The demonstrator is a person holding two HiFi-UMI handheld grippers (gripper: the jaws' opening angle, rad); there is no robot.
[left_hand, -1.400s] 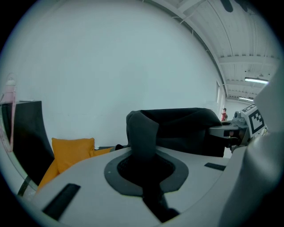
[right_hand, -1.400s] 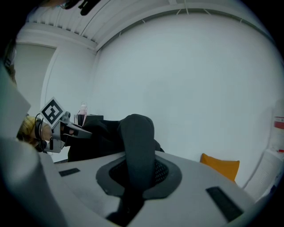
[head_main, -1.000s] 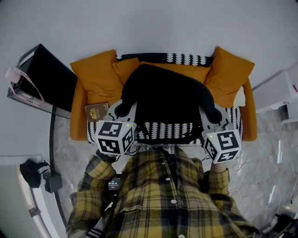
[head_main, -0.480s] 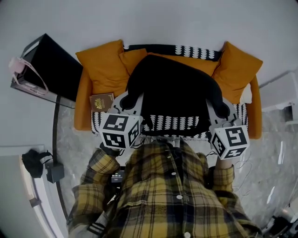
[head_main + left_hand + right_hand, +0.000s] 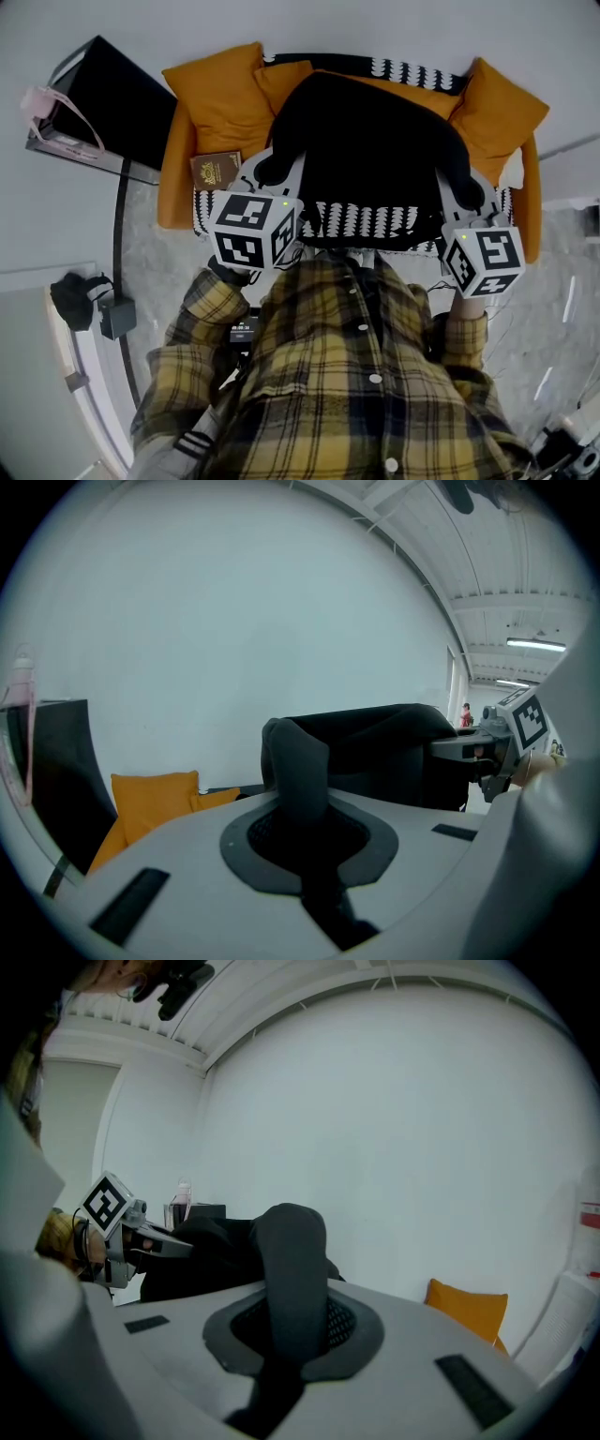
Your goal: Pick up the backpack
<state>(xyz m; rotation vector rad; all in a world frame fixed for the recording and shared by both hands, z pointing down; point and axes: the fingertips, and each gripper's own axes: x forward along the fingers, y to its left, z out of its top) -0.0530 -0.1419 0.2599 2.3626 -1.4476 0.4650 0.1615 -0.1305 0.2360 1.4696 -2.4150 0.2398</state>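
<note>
The black backpack (image 5: 375,141) hangs in front of me over the orange sofa (image 5: 178,187), held by its two shoulder straps. My left gripper (image 5: 272,171) is shut on the left strap (image 5: 298,761), which stands up dark between the grey jaws in the left gripper view. My right gripper (image 5: 466,194) is shut on the right strap (image 5: 292,1251) in the same way. The backpack's body (image 5: 384,747) bulges to the right of the left strap, and it shows again as the backpack (image 5: 202,1251) to the left of the right strap. Each gripper view catches the other gripper's marker cube.
The sofa carries orange cushions (image 5: 220,94) and a black-and-white patterned throw (image 5: 366,220). A brown booklet (image 5: 216,171) lies on its left seat. A black box (image 5: 108,103) with a pink item (image 5: 52,108) stands at left. A dark bundle (image 5: 73,300) lies on the floor.
The head view has shifted, so the sofa, backpack and grippers sit further right and slightly larger in the picture. Both grippers keep the same hold on the straps.
</note>
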